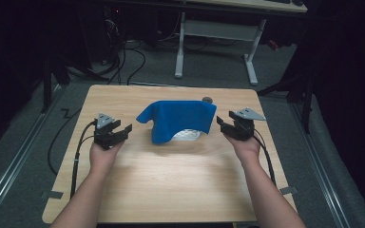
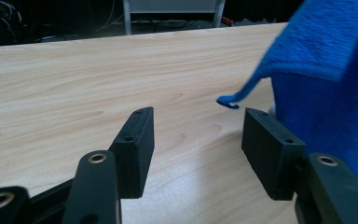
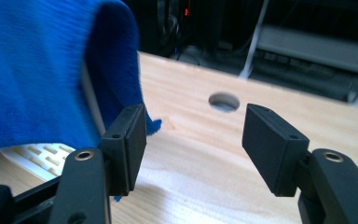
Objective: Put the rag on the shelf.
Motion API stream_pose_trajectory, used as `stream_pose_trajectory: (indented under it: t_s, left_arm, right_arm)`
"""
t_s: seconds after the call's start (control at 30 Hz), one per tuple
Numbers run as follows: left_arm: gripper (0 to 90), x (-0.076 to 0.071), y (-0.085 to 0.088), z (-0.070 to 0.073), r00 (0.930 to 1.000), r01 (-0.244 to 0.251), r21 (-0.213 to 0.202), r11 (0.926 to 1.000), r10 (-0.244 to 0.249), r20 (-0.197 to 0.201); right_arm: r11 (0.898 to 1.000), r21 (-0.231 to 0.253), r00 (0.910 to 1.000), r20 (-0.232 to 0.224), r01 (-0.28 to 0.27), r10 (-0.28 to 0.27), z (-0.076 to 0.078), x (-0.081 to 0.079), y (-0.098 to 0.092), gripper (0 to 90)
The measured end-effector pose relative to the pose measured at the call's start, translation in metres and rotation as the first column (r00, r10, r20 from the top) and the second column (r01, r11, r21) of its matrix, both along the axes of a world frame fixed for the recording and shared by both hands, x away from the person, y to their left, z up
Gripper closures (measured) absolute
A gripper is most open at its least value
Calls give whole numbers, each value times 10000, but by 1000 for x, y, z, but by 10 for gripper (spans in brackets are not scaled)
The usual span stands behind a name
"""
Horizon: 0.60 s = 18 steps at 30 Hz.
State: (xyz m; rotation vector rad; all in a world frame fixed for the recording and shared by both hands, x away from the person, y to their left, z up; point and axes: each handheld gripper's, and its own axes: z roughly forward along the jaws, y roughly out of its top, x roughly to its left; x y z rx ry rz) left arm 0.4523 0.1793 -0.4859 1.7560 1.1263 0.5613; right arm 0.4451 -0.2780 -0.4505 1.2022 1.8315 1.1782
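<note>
With both the left gripper (image 1: 122, 129) and right gripper (image 1: 222, 122) held open and empty, the blue towel (image 1: 180, 118), judged soft, light and limp, is best pinched at its hanging corners over the white basket (image 1: 188, 135).

White slotted item (image 1: 188, 135), mid-counter: mostly hidden under the blue cloth (image 1: 180, 119), kind unclear. Small dark object (image 1: 207, 99) behind the cloth, towards the counter's far edge: partly hidden, too small to tell.

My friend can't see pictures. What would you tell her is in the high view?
A blue cloth is draped over a white slotted basket on a wooden table. A person's hands hold an open left gripper and an open right gripper on either side of it.
</note>
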Motion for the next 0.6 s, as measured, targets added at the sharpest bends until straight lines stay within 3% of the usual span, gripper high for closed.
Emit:
stream_pose_trajectory:
  t_s: [0.23, 0.33, 0.5, 0.53, 0.6]
  left_arm:
    - [415, -25, 1, 0, 9990, 437, -16, 9990, -437, -39]
    - [411, -37, 2, -1, 9983, 589, -112, 9982, -590, 0]
    - [407, -60, 5, -5, 9968, 790, -200, 9967, -792, -67]
    - [406, -63, 5, -6, 9966, 825, -176, 9964, -827, -71]
    - [403, -73, 7, -8, 9957, 914, -241, 9955, -917, -134]
  right_arm:
    - [9983, -303, 9984, -260, -503, 495, 7, -21, 5, 352]
    - [9968, -355, 9972, 195, -716, 723, 9, -34, 9, 353]
    - [9930, -460, 9940, -152, -1090, 1085, 12, -50, 15, 324]
    - [9920, -460, 9929, 123, -1177, 1184, 12, -54, 16, 321]
    - [9927, -379, 9931, 207, -1145, 1153, 11, -61, 18, 313]
